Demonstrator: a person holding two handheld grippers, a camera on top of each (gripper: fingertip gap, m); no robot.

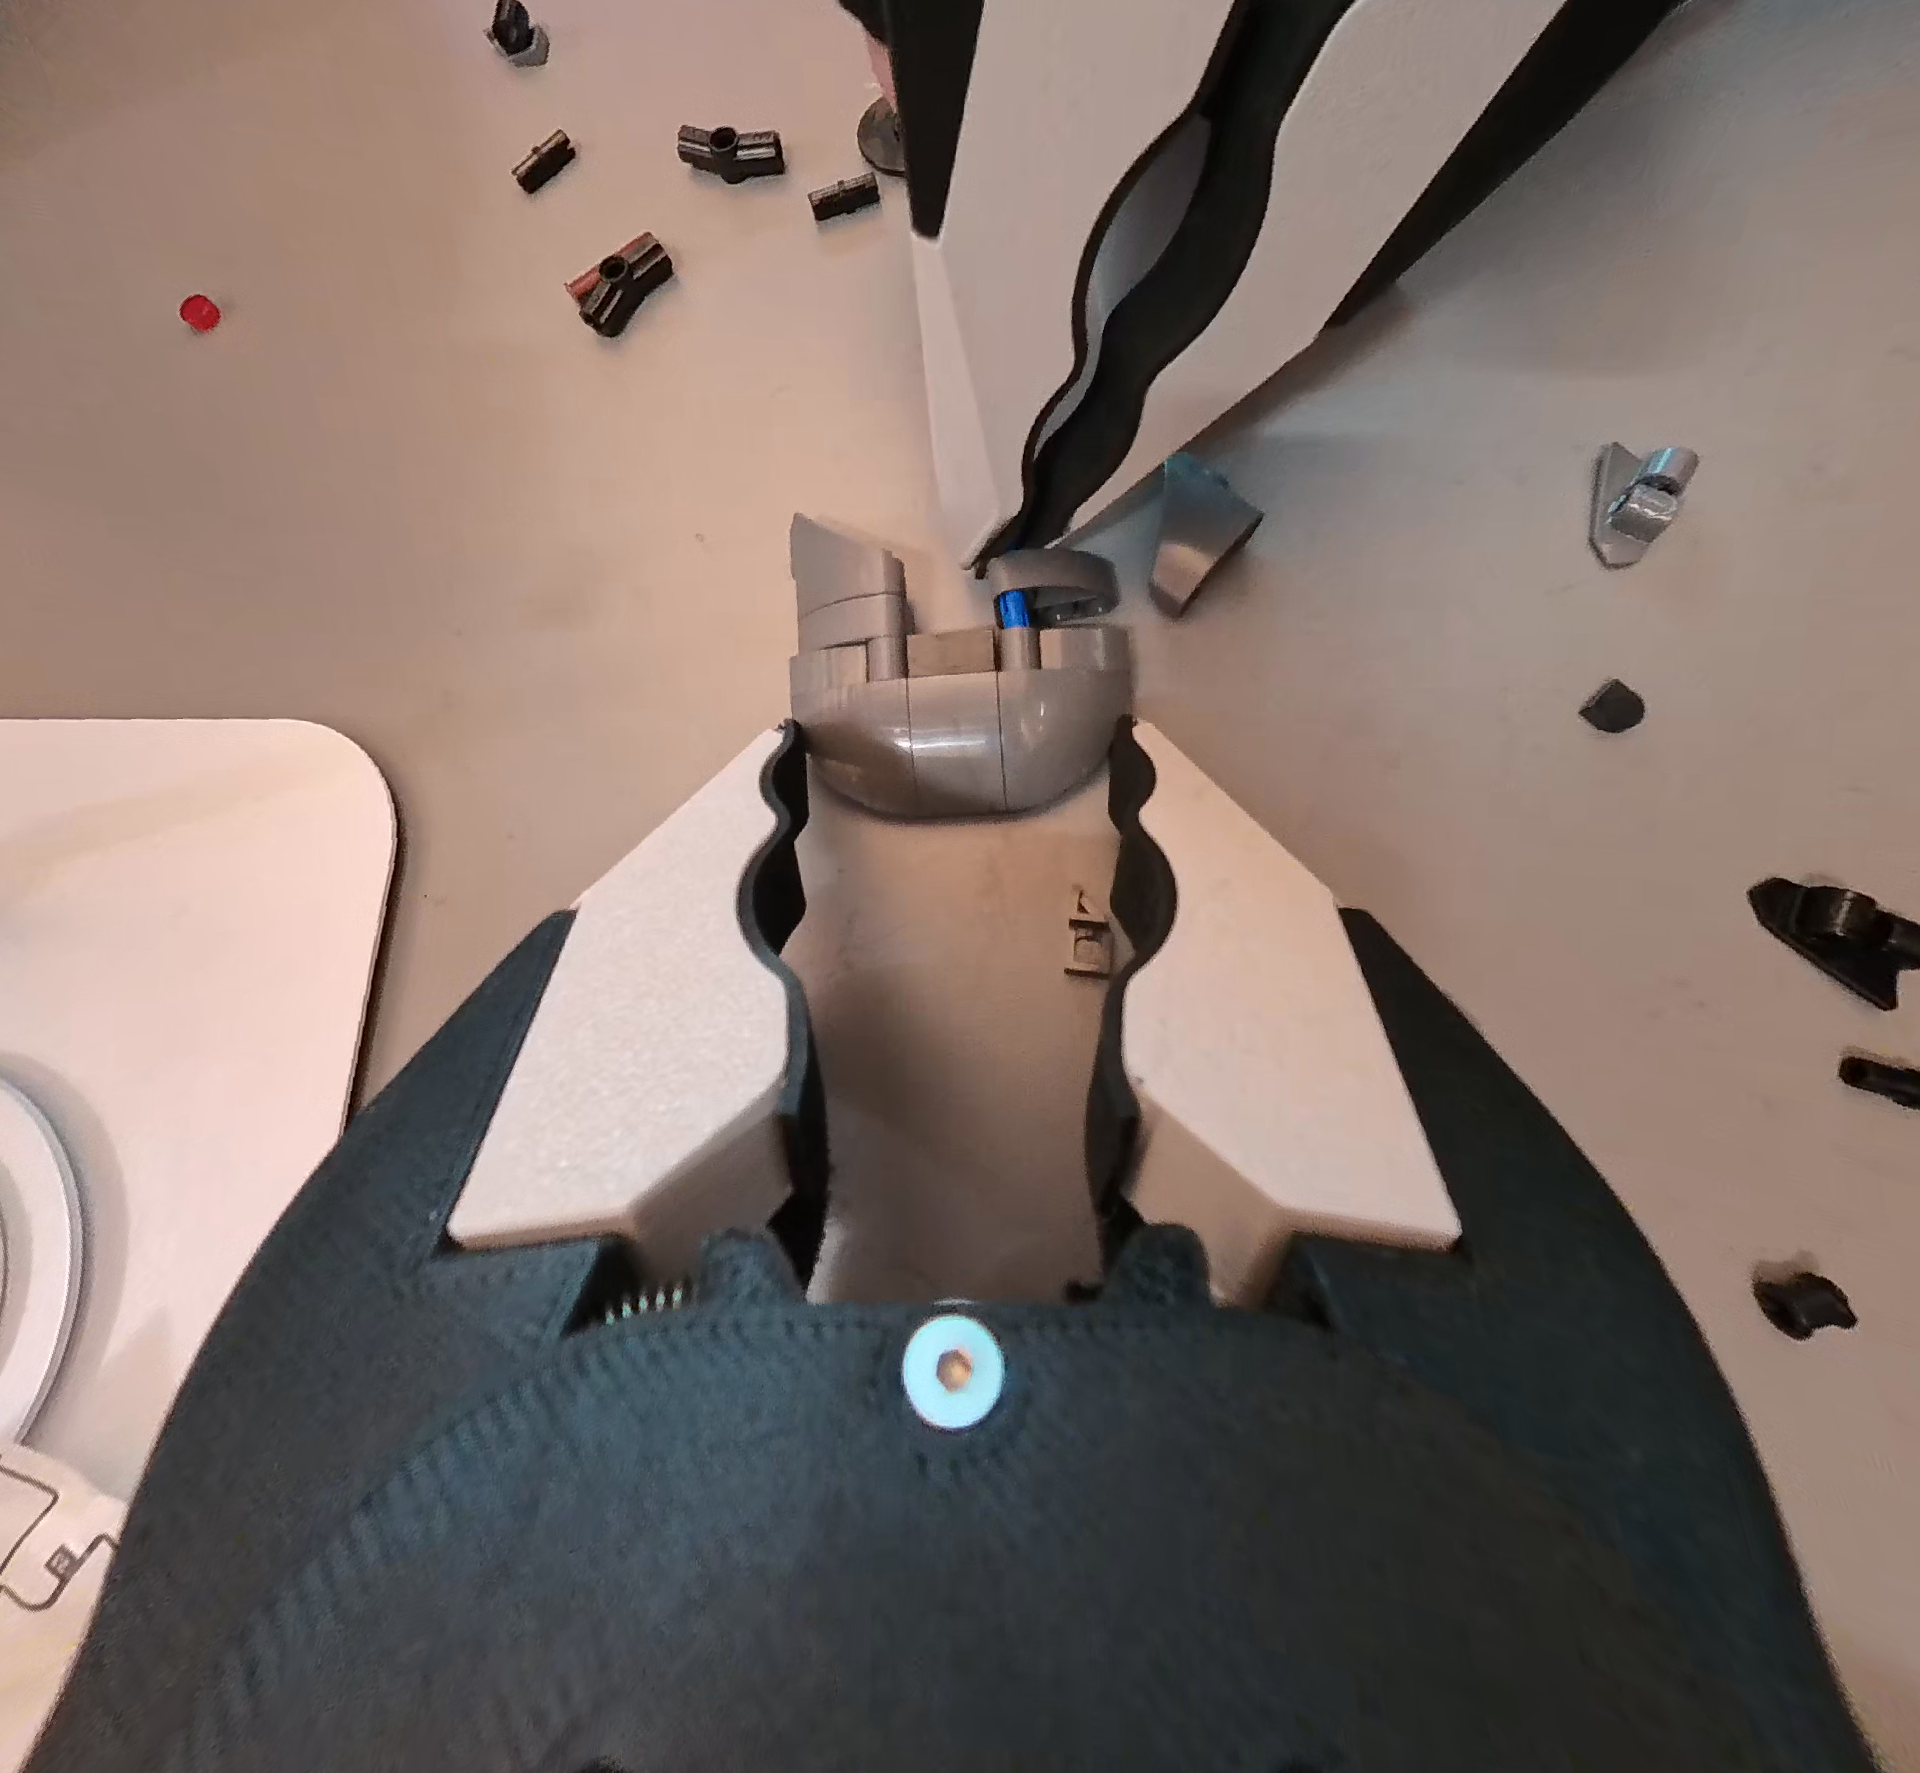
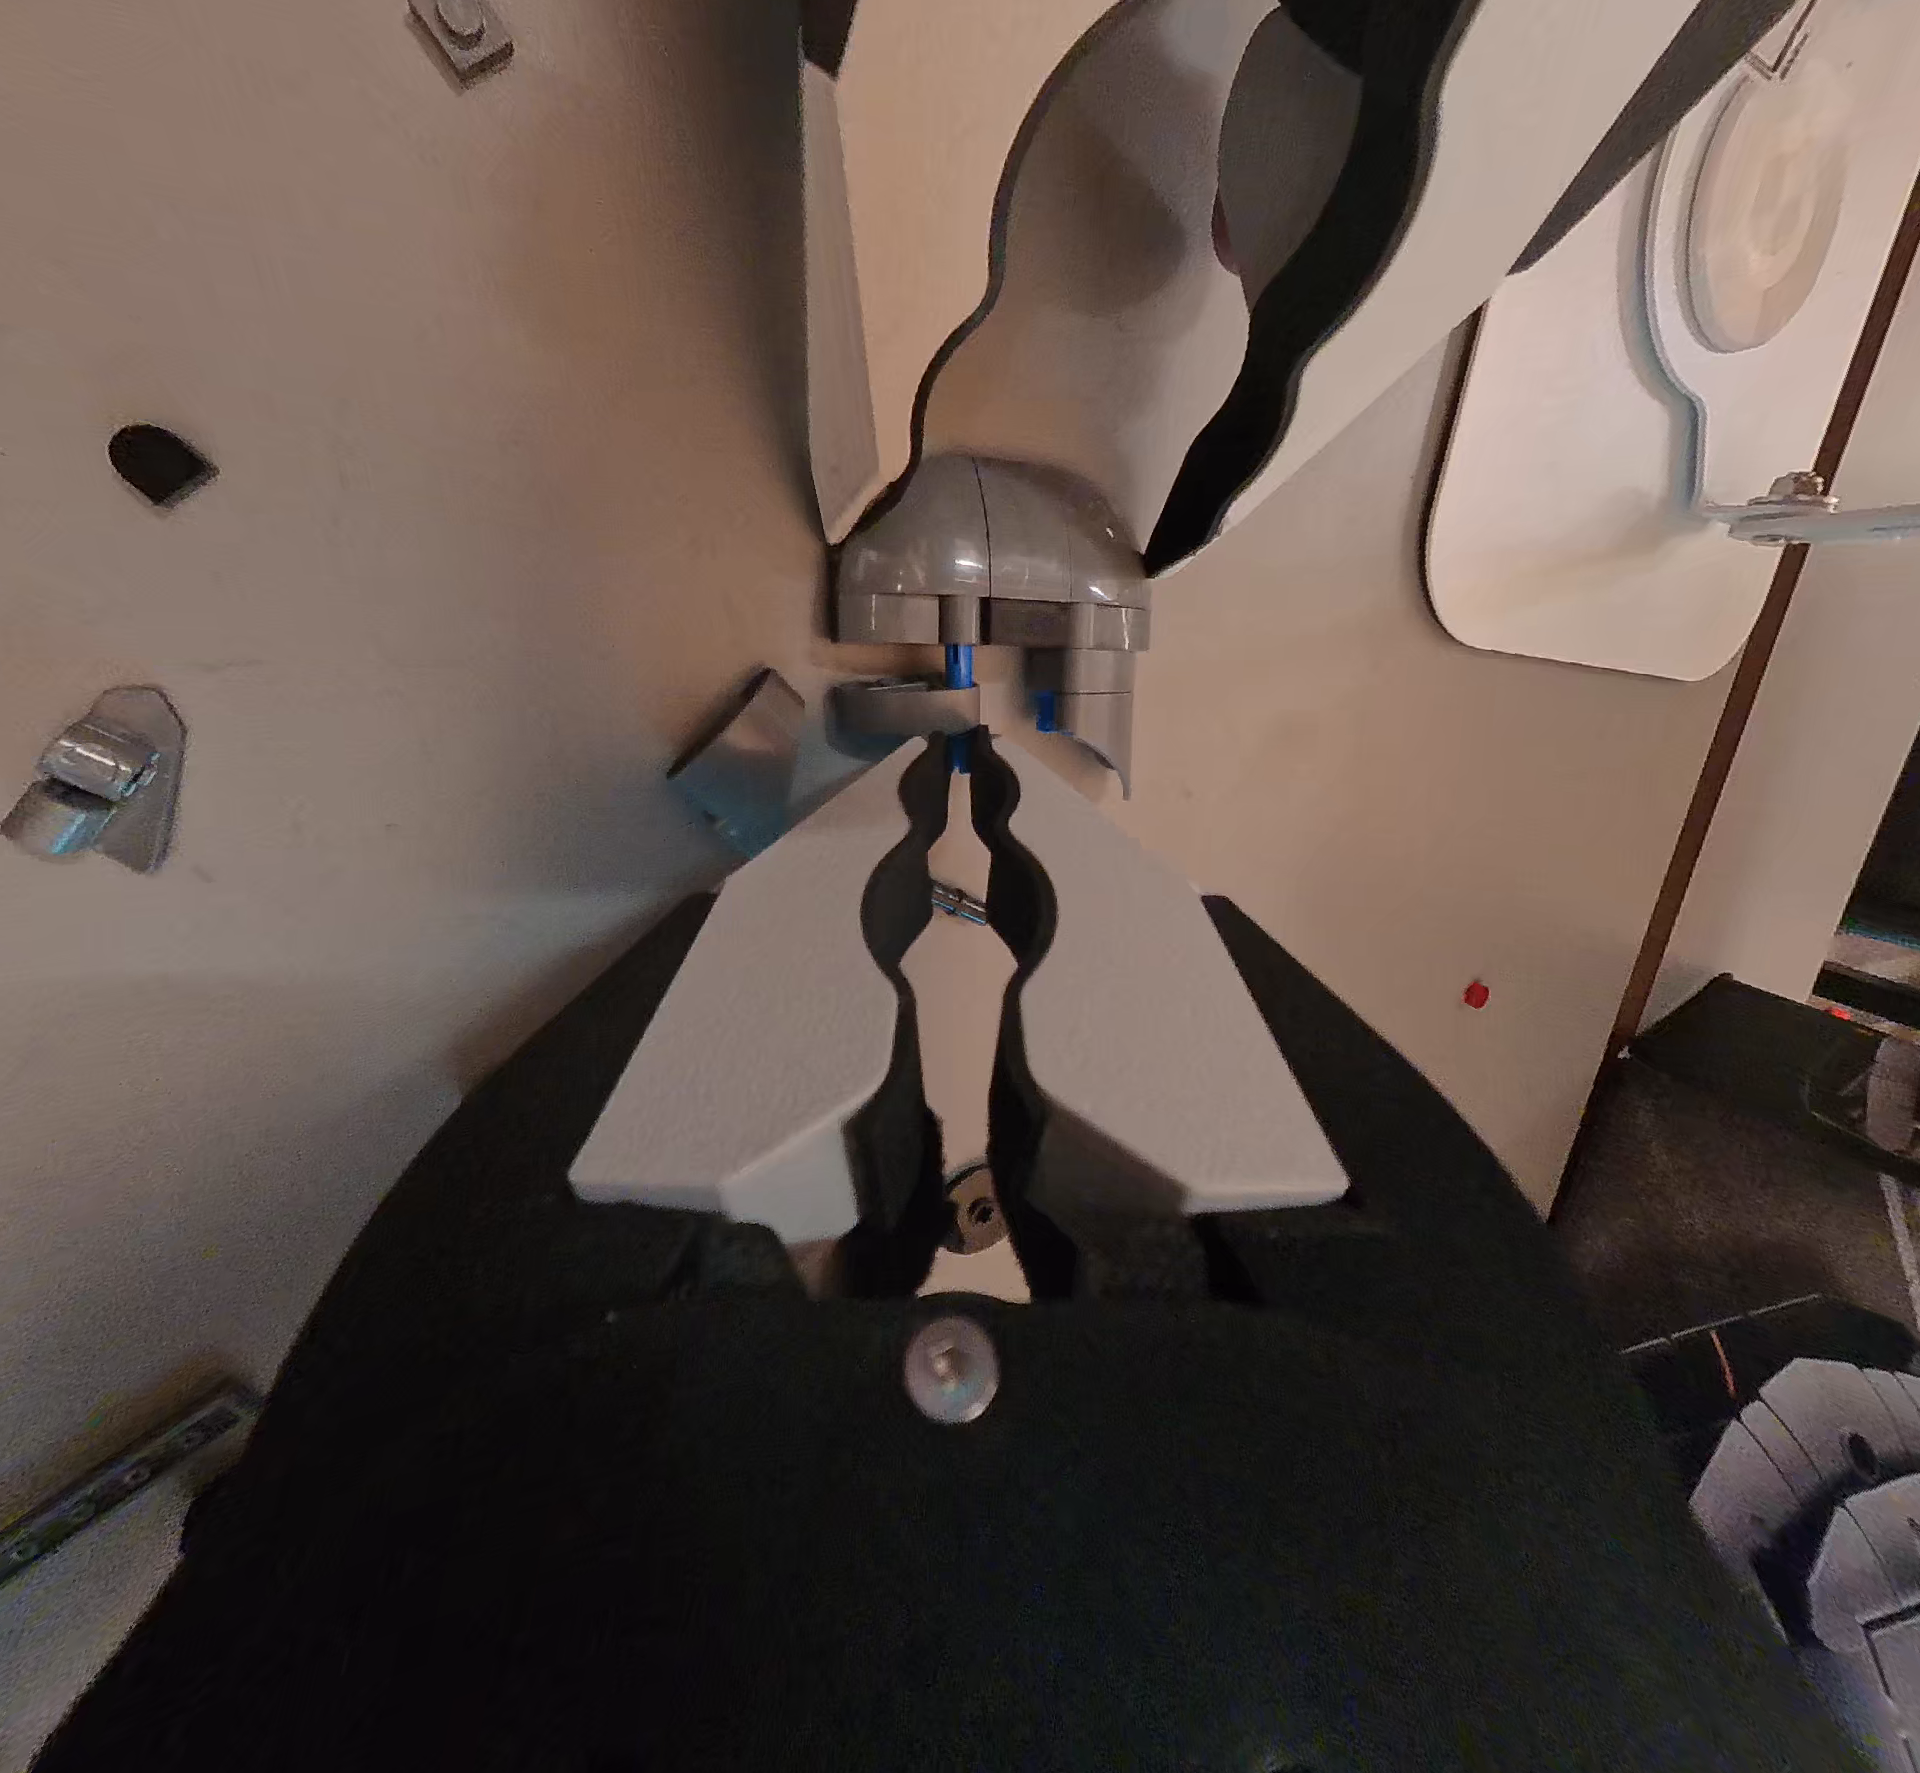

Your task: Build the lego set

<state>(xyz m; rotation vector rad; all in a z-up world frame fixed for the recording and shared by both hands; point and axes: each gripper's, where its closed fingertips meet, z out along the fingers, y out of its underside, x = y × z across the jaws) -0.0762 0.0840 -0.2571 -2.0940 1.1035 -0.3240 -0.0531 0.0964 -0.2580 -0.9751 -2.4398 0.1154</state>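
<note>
Now left claw (image 1: 956, 747) gripping grey dome assembly (image 1: 940, 747), right claw (image 2: 961, 752) pinching blue pin (image 2: 961, 755)

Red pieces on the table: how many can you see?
1: a small red stud lies alone on the table, left of the scattered black pieces. Others may be hidden out of view.

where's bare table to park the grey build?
Bare patch between the small red round stud and the white rounded board, left of the grey domed lego build. Crowded: black connector pieces at the top, black bits and silver curved pieces on the right.
</note>
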